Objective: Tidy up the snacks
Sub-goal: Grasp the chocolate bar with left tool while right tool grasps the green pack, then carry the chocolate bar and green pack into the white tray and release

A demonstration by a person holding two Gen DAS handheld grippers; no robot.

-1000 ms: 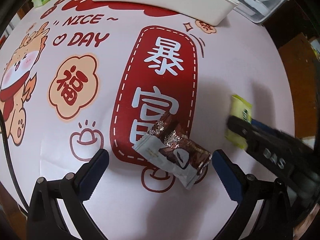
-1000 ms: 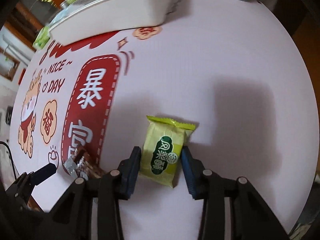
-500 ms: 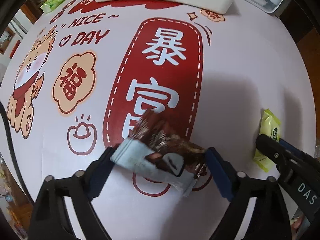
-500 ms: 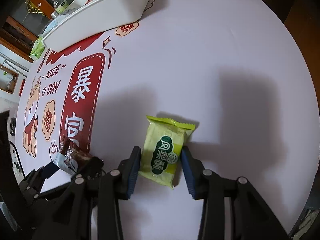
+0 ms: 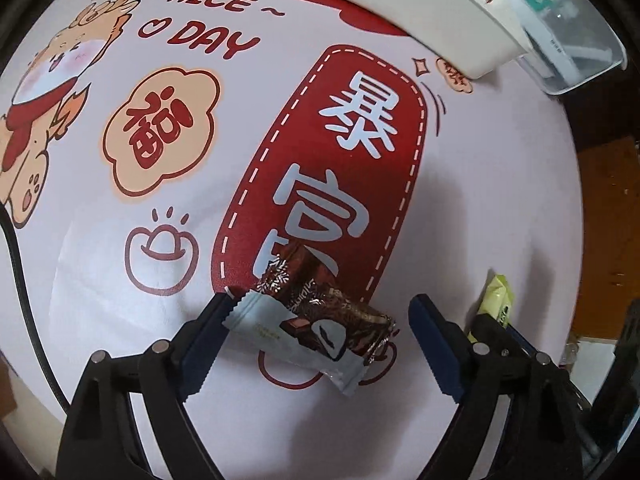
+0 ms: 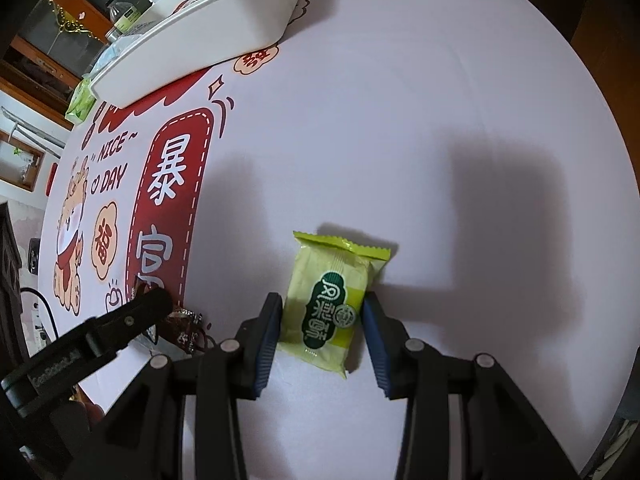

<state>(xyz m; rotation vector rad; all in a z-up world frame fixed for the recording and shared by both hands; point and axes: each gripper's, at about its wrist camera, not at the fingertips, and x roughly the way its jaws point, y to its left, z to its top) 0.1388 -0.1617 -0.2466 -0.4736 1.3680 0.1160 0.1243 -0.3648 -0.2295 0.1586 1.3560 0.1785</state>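
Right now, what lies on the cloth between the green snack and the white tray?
Nothing: in the right wrist view, bare pink cloth runs from the green snack up to the white tray.

You have the tablecloth point(image 6: 400, 120) under everything. On it, the green snack point(image 6: 328, 304) lies right of the brown snack point(image 5: 308, 316); the tray point(image 6: 208, 36) sits behind both, with a clear box point(image 5: 568, 40) right of the tray.

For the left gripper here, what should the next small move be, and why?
Probably re-centre, then close. The left gripper straddles the brown snack packet, but its jaws are opening: one end touches the left pad while a gap stays on the right. The packet lies skewed, so squaring up first seems wise.
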